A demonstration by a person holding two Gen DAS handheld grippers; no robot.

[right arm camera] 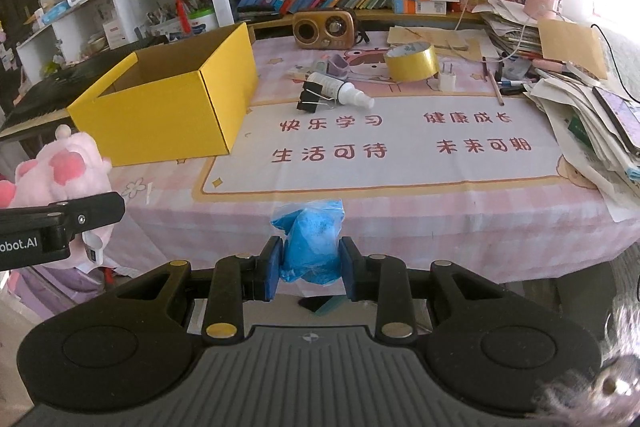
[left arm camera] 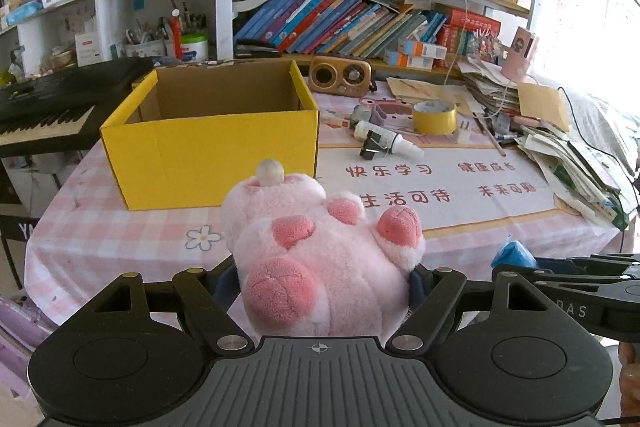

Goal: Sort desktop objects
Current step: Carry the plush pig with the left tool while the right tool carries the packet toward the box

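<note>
Your left gripper [left arm camera: 324,275] was clenched on a pink plush toy [left arm camera: 320,251], its jaws wide around the soft body, in front of the near edge of the table [left arm camera: 120,227]. Your right gripper [right arm camera: 308,267] grasped a blue plastic bag [right arm camera: 310,247] between its blue pads [right arm camera: 272,267], also before the table edge. The yellow cardboard box [right arm camera: 168,115] stood open on the pink tablecloth, at the left. Behind the printed mat lay a roll of yellow tape [right arm camera: 412,63], a small spray bottle [right arm camera: 340,89] and a black binder clip [right arm camera: 312,101] touching it.
</note>
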